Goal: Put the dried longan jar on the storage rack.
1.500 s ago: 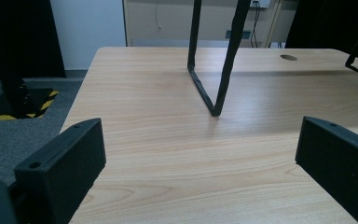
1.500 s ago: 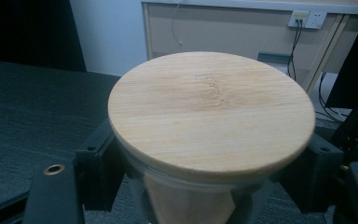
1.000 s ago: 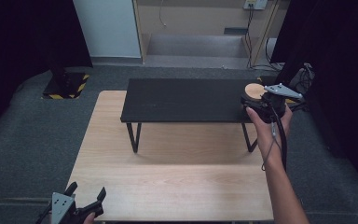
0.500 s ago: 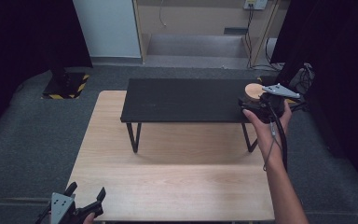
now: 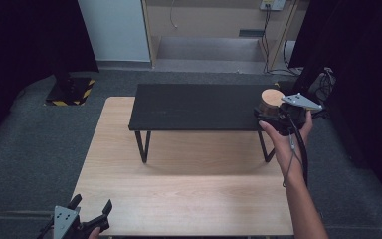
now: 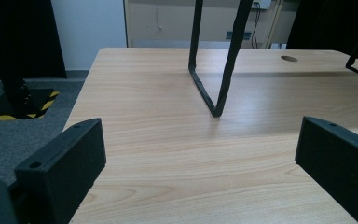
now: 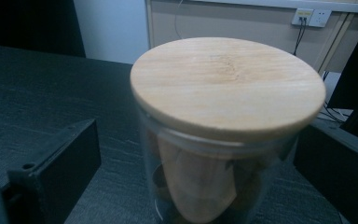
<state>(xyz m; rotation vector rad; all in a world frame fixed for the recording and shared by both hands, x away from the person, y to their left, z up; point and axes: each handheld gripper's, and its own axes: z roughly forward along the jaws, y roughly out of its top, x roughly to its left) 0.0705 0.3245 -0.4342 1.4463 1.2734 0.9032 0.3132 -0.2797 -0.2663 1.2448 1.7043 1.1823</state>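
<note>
The glass jar (image 7: 223,140) with its wooden lid (image 7: 228,84) is stood upright between the jaws of the right gripper (image 5: 278,117), which have just been opening. The pads seem clear of the glass. The left gripper (image 5: 87,224), far off, is held open and empty.

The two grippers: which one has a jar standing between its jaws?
The right gripper, at the right end of the black bench. A glass jar with a wooden lid stands between its open jaws. The left gripper has only bare table between its jaws.
</note>
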